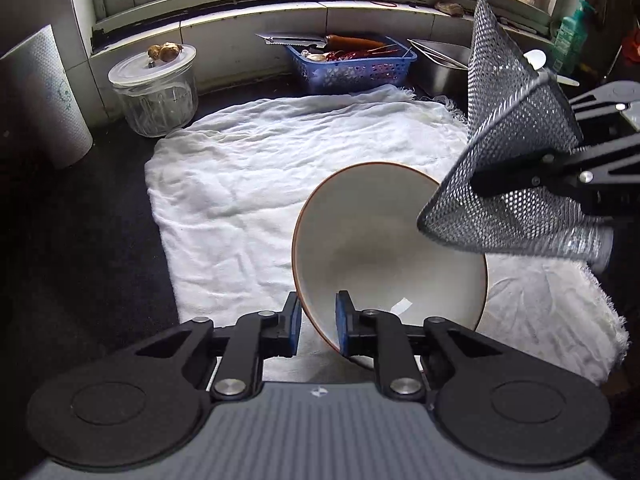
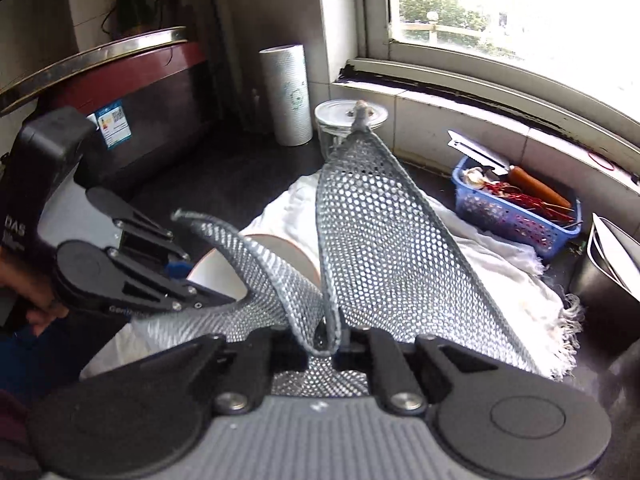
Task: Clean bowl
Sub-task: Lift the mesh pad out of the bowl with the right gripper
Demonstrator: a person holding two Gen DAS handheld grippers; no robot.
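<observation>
likely slick and brittle, the bowl (image 1: 384, 248) is pinched at its rim by the left gripper (image 1: 317, 326); the right gripper (image 2: 322, 346) clamps a floppy mesh cloth (image 2: 372, 248).

Daylit window (image 2: 520, 12) w/ tiled sill (image 1: 256, 28), dark counter (image 1: 80, 240).
</observation>
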